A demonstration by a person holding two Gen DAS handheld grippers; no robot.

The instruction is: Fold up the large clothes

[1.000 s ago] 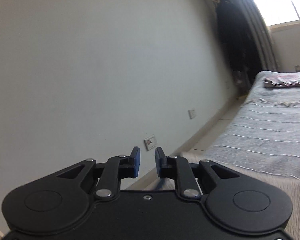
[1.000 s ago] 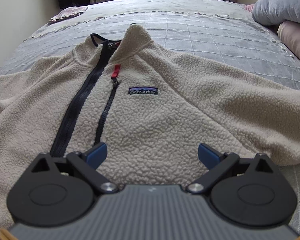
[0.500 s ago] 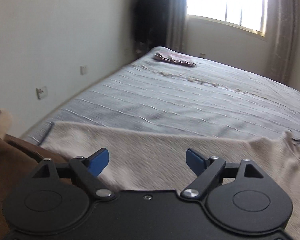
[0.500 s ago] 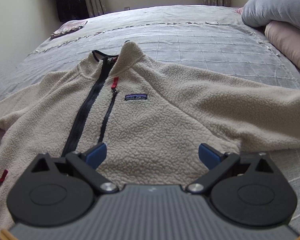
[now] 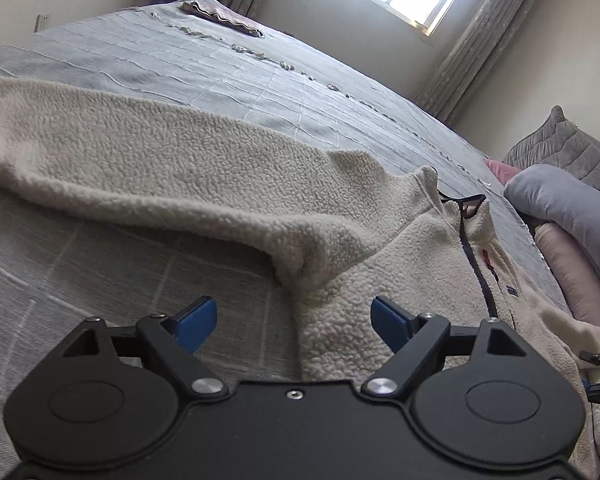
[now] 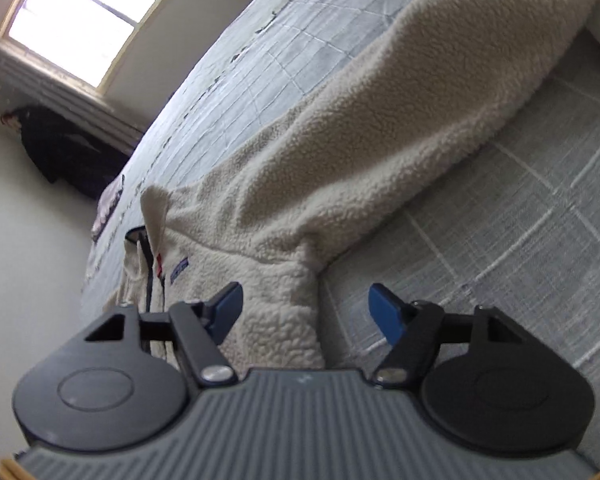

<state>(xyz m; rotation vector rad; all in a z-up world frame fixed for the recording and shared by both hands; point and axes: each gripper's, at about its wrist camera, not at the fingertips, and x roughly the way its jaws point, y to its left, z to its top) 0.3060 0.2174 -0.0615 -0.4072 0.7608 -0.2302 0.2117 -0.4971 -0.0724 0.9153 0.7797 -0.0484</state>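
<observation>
The fleece jacket point(image 5: 380, 240) lies spread flat on the bed point(image 5: 100, 280), sleeves out, nothing folded yet. The left gripper point(image 5: 294, 322) hovers with jaws apart just before the left armpit seam; the right gripper point(image 6: 306, 308) hovers likewise, jaws apart, at the other side edge. Bare bedspread beyond each sleeve point(image 6: 420, 120) leaves room; pillows point(image 5: 572, 208) lie farther off.

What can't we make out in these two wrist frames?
- Fleece jacket hem: both views, hidden beneath the gripper bodies.
- Its cuffs: cut off by frame edges.
- Chest logo: too small to read.
- Folded cloth at the far bed corner: too small to identify.
- Dark garment by the window: backlit.
</observation>
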